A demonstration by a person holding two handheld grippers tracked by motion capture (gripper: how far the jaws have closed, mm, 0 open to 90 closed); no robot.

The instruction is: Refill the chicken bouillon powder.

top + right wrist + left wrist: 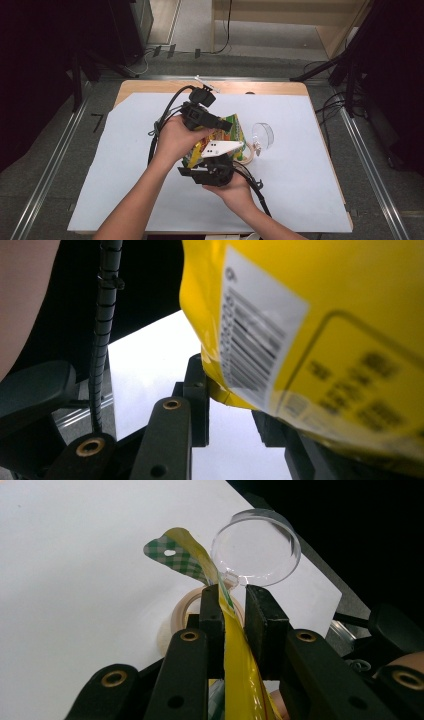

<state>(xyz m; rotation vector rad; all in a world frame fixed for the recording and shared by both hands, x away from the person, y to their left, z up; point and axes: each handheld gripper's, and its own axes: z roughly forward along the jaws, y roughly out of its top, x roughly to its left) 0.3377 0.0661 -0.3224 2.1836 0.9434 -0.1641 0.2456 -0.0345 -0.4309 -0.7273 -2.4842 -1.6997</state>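
- This looks like a lab or a recording studio space, not a home.
- A wooden table (150, 86) stands alone on grey carpet, covered by a plain white sheet (300, 165), like a prepared test surface.
- Metal rails (50, 170) run along the floor on both sides of the table.
- Black stands (345, 65) and dark equipment line the left and right edges of the high view.
- Loose cables (327, 107) trail over the carpet beside the table and behind it.
- A light wooden cabinet or shelf (290, 12) stands at the back wall.
- A person's hands hold cabled instrument rigs over the table, which suits a data-recording setup.
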